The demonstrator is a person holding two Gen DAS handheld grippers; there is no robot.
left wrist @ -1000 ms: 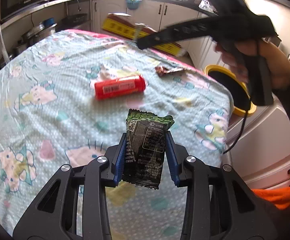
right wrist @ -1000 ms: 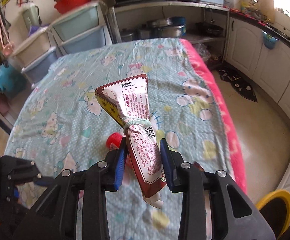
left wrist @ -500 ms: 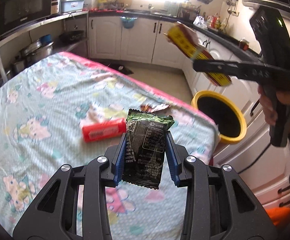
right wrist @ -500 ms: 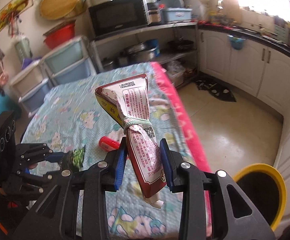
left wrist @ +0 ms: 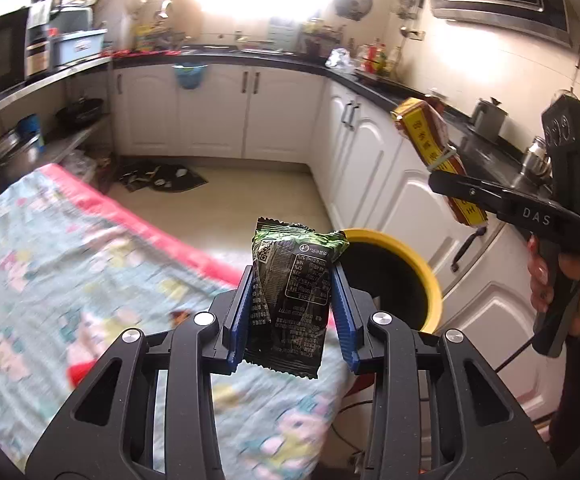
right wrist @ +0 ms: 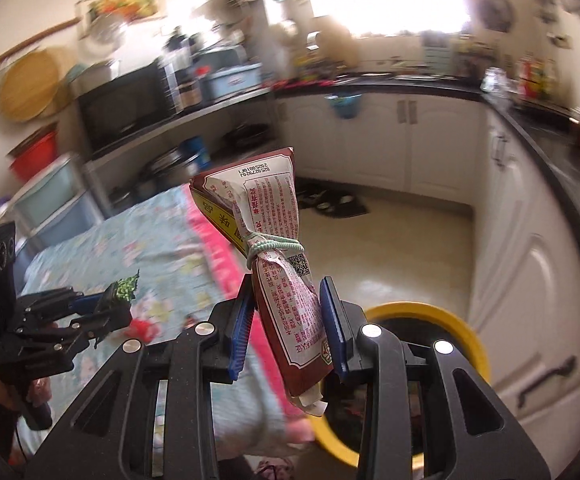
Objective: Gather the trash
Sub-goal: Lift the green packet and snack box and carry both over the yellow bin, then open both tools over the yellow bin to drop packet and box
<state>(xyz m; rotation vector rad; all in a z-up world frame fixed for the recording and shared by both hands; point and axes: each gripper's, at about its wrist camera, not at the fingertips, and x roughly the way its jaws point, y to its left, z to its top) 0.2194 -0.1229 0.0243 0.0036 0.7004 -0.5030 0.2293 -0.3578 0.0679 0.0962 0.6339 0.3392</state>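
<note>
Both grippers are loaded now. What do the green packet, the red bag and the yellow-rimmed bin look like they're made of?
Green packet: thin glossy plastic film, going by its sheen, creases and crimped serrated ends.
Red bag: printed plastic film with a whitish back, crumpled and cinched by a pale green elastic band.
Bin: smooth yellow rim, probably moulded plastic; the dark inside may be a liner, which I can't confirm.

Snack packets: two, a green packet [left wrist: 290,280] in the left claw [left wrist: 292,312], a red packet [right wrist: 285,280] in the right claw [right wrist: 287,328]
Bins: one yellow-rimmed bin [left wrist: 430,280], just beyond both claws
Claws: two
</note>
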